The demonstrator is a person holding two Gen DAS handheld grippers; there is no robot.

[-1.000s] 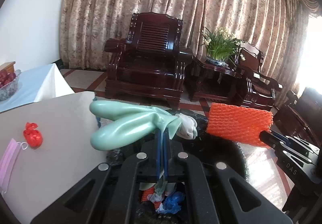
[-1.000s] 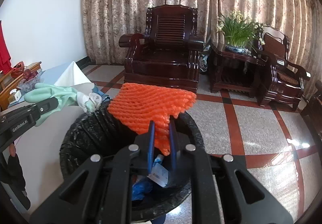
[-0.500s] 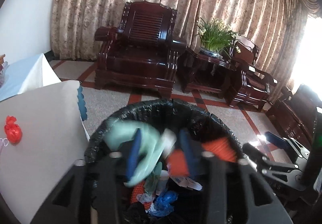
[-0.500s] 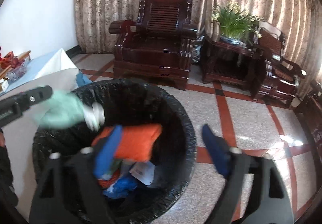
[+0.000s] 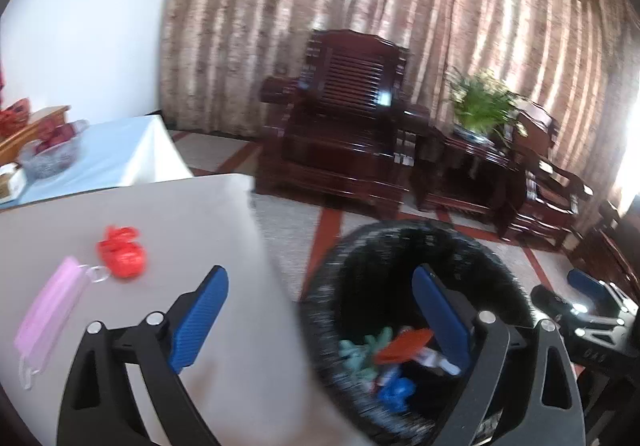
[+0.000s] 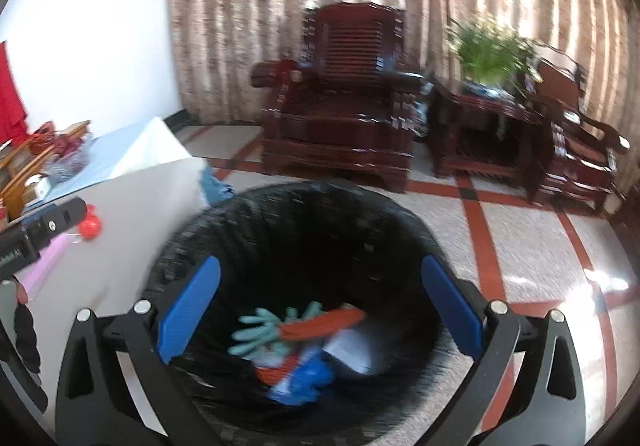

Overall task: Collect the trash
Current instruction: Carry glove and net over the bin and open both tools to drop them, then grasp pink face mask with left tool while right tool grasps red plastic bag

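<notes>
Both the left tongs (image 5: 320,320) and right tongs (image 6: 320,310) are opening wide and empty over the black bin (image 6: 224,230), where the green glove (image 6: 256,330) and orange net (image 6: 324,322) lie below them, while a red scrap (image 5: 122,252) and pink mask (image 5: 50,316) left of the left tongs wait on the tabletop (image 5: 160,221).

Left gripper (image 5: 316,320) & right gripper (image 6: 318,312): jaws opening, nothing between.

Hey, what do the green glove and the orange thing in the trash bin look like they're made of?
The green glove looks like rubber or latex: smooth, matte mint surface with limp, floppy fingers. The orange thing looks like foam mesh netting, going by its ribbed, woven texture, though blur softens the detail. Both lie inside the bin, which is lined with a crinkled, glossy black plastic bag.
</notes>
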